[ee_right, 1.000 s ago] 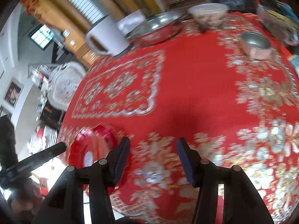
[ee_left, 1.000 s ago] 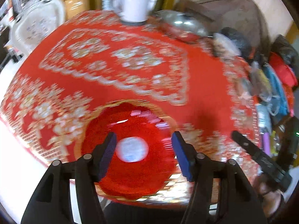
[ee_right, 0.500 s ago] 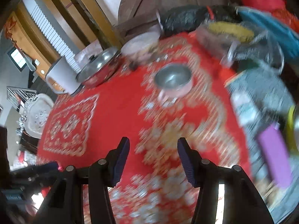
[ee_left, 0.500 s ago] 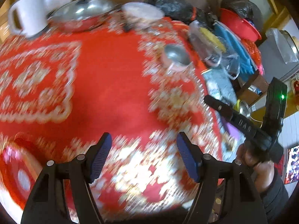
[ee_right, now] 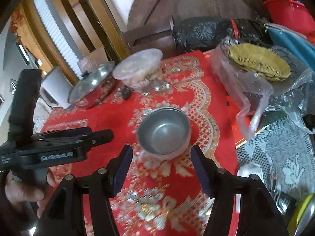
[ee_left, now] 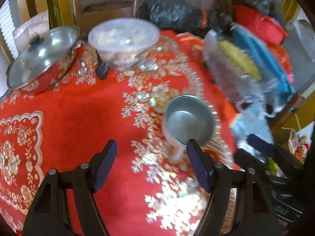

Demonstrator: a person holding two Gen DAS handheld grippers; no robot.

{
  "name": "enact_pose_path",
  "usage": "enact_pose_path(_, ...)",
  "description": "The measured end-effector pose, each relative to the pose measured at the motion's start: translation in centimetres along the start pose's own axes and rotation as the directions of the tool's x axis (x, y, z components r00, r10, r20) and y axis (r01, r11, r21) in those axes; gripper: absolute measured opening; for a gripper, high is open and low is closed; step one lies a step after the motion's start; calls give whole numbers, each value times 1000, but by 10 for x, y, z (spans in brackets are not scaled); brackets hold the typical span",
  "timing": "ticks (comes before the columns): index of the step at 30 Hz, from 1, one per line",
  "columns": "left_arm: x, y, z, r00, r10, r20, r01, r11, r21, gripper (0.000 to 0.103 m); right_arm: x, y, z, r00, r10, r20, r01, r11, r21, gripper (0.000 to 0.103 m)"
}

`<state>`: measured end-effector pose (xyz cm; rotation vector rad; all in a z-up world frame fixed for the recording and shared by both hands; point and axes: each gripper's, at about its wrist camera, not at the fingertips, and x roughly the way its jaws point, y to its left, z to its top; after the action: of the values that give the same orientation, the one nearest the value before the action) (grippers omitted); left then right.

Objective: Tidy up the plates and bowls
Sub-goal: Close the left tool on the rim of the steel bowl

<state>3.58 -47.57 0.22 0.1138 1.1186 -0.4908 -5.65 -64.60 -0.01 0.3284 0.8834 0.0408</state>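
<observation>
A small steel bowl with a pink outer wall (ee_left: 189,120) (ee_right: 164,131) sits upright and empty on the red patterned tablecloth (ee_left: 78,122) (ee_right: 110,118). My right gripper (ee_right: 159,153) is open, its fingers spread just short of the bowl's near side. My left gripper (ee_left: 151,153) is open too, the bowl standing beyond its right finger (ee_left: 196,165). In the right wrist view the left gripper's body (ee_right: 59,145) shows at the left, held by a person's hand (ee_right: 23,192). The red plate is out of view.
At the back stand a lidded steel pan (ee_left: 41,61) (ee_right: 92,82), a lidded clear plastic bowl (ee_left: 124,39) (ee_right: 139,68) and a white jug (ee_right: 55,88). Plastic bags with a yellow mesh item (ee_right: 259,63), a black bag (ee_left: 175,13) and lace cloth (ee_right: 275,157) crowd the right edge.
Both grippers swung from the red plate at the table's left front toward the steel bowl at the right. The bowl now lies close in front of the right gripper. Both stay open.
</observation>
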Motion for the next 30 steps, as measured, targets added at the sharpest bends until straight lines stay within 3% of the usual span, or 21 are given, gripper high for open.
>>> enact_pose_path(7,45,-12,11,999,12,-49,-11,1000,21,72,41,-21,11,999,-30,-33,32,998,56,62)
enact_pose_path(9,48,-17,13,999,0,-51,2,999,36,72,49,-23,13,998,-39,-51,42,997,62,44)
enact_pose_path(10,51,-19,13,998,-6,-56,8,999,40,72,55,-24,14,997,-45,-66,49,997,60,41)
enact_pose_path(12,59,-21,15,997,-19,-80,21,999,33,64,64,-24,15,995,-49,-88,54,997,53,32)
enact_pose_path(15,70,-22,16,994,-23,-110,28,999,37,56,75,-23,12,991,-71,-117,77,996,44,27)
enact_pose_path(17,74,-23,15,992,-20,-123,25,999,44,38,79,-26,10,989,-82,-122,89,995,54,21)
enact_pose_path(20,78,-25,14,988,-70,-135,75,997,32,19,78,-29,10,991,-68,-118,78,993,84,19)
enact_pose_path(30,69,-27,4,986,-48,-159,53,998,27,16,68,-29,8,988,-38,-147,60,986,153,14)
